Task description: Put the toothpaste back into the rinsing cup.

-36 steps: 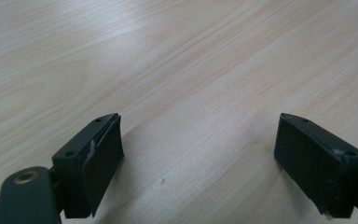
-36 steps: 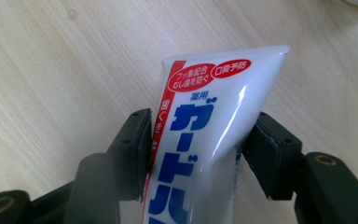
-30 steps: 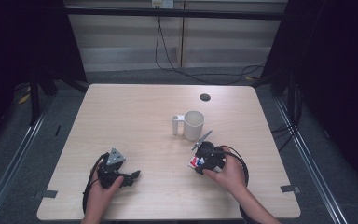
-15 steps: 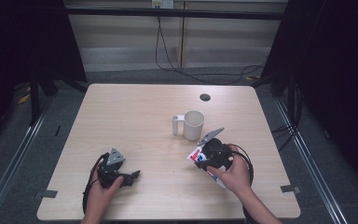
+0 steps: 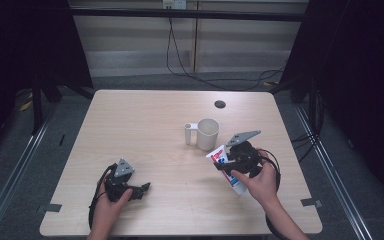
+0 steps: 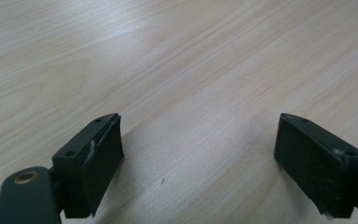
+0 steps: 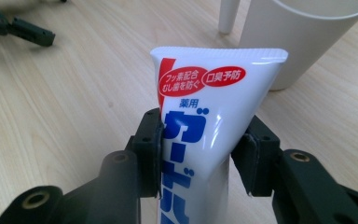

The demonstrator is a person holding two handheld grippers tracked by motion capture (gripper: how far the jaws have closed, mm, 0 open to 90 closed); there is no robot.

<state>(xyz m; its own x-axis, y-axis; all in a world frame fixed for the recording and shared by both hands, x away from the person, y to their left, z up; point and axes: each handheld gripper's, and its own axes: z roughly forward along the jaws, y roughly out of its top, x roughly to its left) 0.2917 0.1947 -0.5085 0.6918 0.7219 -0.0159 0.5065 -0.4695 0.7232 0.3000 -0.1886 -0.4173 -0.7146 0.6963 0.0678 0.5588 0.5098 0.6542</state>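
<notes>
Moved since half a second ago: right gripper (image 5: pixel 228 165) shifted slightly toward the near right, carrying the toothpaste tube (image 5: pixel 224 166) with it; a full second ago, held closer to the cup (image 5: pixel 208 133). Left gripper (image 5: pixel 141 189) unchanged over the same span, resting low at the near left of the wooden table (image 5: pixel 145 120). Now clamped on the toothpaste tube, jaws pressing its two flat sides partway along its length, crimped flat end pointing toward the far left and toward the cup, cap end running back under the right hand (image 5: pixel 259 179). Tube just near-right of the cup, apart from it. Left gripper well apart from the tube, jaws spread wide with bare wood between them, held by the left hand (image 5: pixel 111 206). From the high view: cup standing upright right of centre with a white handle (image 5: pixel 188 133) on its left side, a dark round grommet (image 5: pixel 220 104) beyond it near the far edge, cables hanging behind the table. From the right gripper view: blue and red Japanese print on the white tube (image 7: pixel 205 121), red oval labels near the crimp, cup wall (image 7: pixel 303 37) close behind, left gripper's black jaw tips far off at top left. From the left gripper view: pads (image 6: pixel 103 163) close above the wood grain.
</notes>
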